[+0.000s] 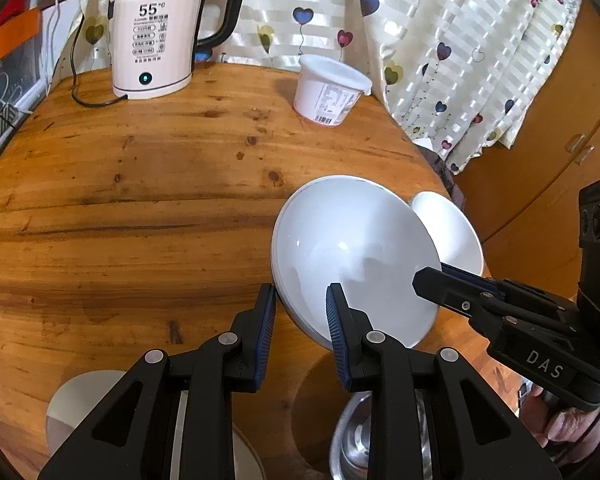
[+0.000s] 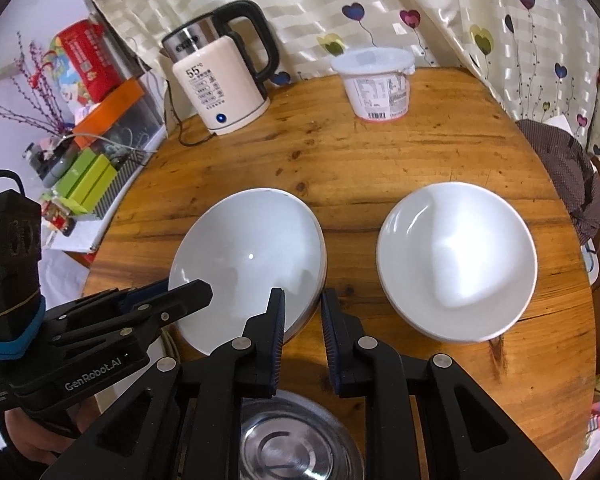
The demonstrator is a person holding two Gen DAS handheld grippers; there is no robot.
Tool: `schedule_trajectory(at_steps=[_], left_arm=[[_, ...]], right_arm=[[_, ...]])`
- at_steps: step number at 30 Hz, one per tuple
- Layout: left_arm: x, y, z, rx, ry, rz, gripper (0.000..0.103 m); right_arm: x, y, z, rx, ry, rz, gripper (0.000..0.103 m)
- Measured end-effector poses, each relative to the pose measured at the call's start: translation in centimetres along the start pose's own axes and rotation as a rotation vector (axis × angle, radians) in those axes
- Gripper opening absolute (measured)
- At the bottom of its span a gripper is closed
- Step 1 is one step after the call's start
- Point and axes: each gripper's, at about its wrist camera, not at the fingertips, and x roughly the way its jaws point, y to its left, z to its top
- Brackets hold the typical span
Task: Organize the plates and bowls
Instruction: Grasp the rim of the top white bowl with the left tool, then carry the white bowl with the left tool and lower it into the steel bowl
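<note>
left gripper (image 1: 301, 304): jaws pinching near rim of tilted white bowl (image 1: 352, 256) | right gripper (image 2: 302, 312): jaws pinching the same bowl's opposite rim | bowl: raised off tabletop (image 1: 140, 200) | second white bowl (image 2: 456, 260): upright on tabletop, right of it | steel bowl (image 2: 296, 444): below jaws | kettle (image 2: 220, 80), lidded tub (image 2: 376, 82): far edge

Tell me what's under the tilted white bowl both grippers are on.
Under the tilted white bowl only the wooden table shows. A steel bowl sits nearer the cameras, beneath the grippers. The bowl's underside and foot are hidden.
</note>
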Motion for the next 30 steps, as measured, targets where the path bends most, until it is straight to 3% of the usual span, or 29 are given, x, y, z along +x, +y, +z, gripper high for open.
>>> schedule_trajectory(at_steps=[14,30], left_arm=[[-3.8,-1.6,-1.3,0.038,-0.051,-0.008,0.027],[-5.6,-3.5,-4.6,0.067,-0.033,-0.020,0.027]], right_arm=[[-4.1,1.6,-1.5,-0.019,-0.052,-0.011,0.018],[-7.5,1.9,-5.3,-0.001,-0.069,-0.021,0.018]])
